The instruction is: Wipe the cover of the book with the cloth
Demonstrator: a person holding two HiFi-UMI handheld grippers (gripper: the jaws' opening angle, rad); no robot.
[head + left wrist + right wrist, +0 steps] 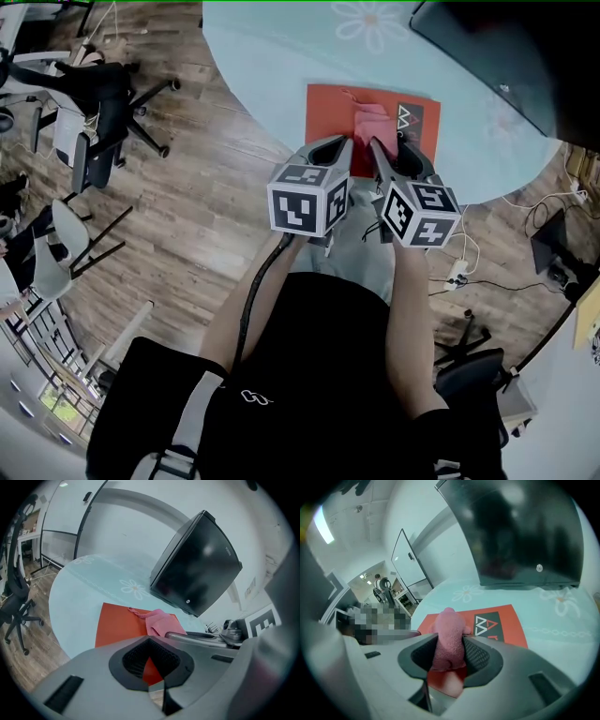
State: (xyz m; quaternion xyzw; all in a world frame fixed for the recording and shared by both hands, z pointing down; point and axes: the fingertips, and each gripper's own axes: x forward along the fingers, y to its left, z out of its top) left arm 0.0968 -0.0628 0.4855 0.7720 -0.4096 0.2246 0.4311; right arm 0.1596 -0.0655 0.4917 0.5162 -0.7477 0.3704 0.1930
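Right gripper (pixel 449 644): fingers pinching the pink cloth (pixel 447 627); the cloth bulges out past the fingertips.
Left gripper (pixel 150 656): fingers pressed together at the tips, nothing held; just to the left of the right fingers, above the near edge of the book.
Book (pixel 328 117): red cover, lying flat on the desk (pixel 262 66), under and ahead of both sets of fingers.
Cloth position: ahead of the right fingers, its free end on the cover, with a thin twisted tail trailing left.
Cover detail: dark panel (pixel 485 623) with a white triangular mark, right of the cloth, uncovered.
Desk: round, pale blue-green, daisy print.
Surroundings: black box-shaped device (pixel 197 564) beyond the book, well ahead of the fingers; office chair (pixel 103 98) on the wooden floor (pixel 178 216), far left of the fingers.
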